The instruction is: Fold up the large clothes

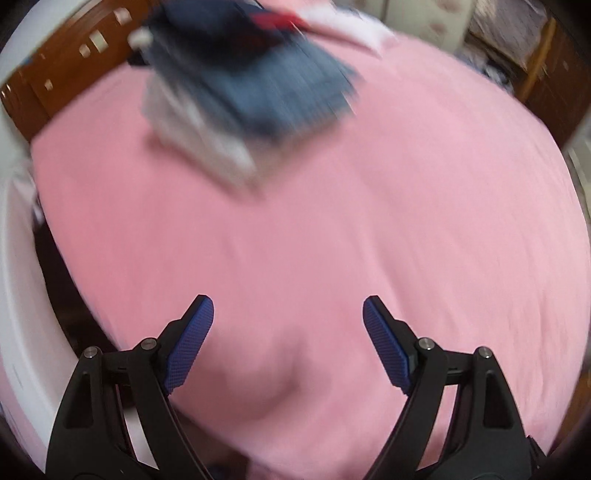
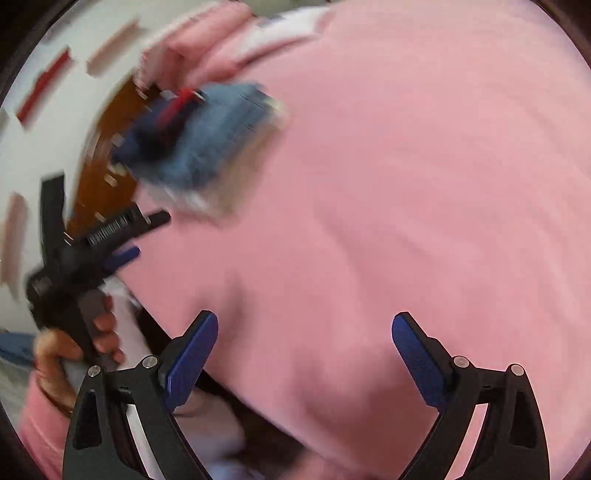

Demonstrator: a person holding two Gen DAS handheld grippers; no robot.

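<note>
A stack of folded clothes (image 1: 251, 92), blue denim on top of white and dark pieces, lies on the pink bed sheet (image 1: 369, 221) at the far left; it also shows blurred in the right wrist view (image 2: 199, 147). My left gripper (image 1: 288, 317) is open and empty above the near part of the sheet. My right gripper (image 2: 304, 332) is open and empty above the sheet. The left gripper also shows in the right wrist view (image 2: 125, 240), held in a hand at the left edge of the bed. Both views are motion-blurred.
A brown wooden headboard (image 1: 66, 66) runs along the far left. A white pillow (image 1: 347, 26) lies at the far end of the bed. Wooden furniture (image 1: 546, 66) stands at the far right. A white wall (image 2: 44, 122) is at the left.
</note>
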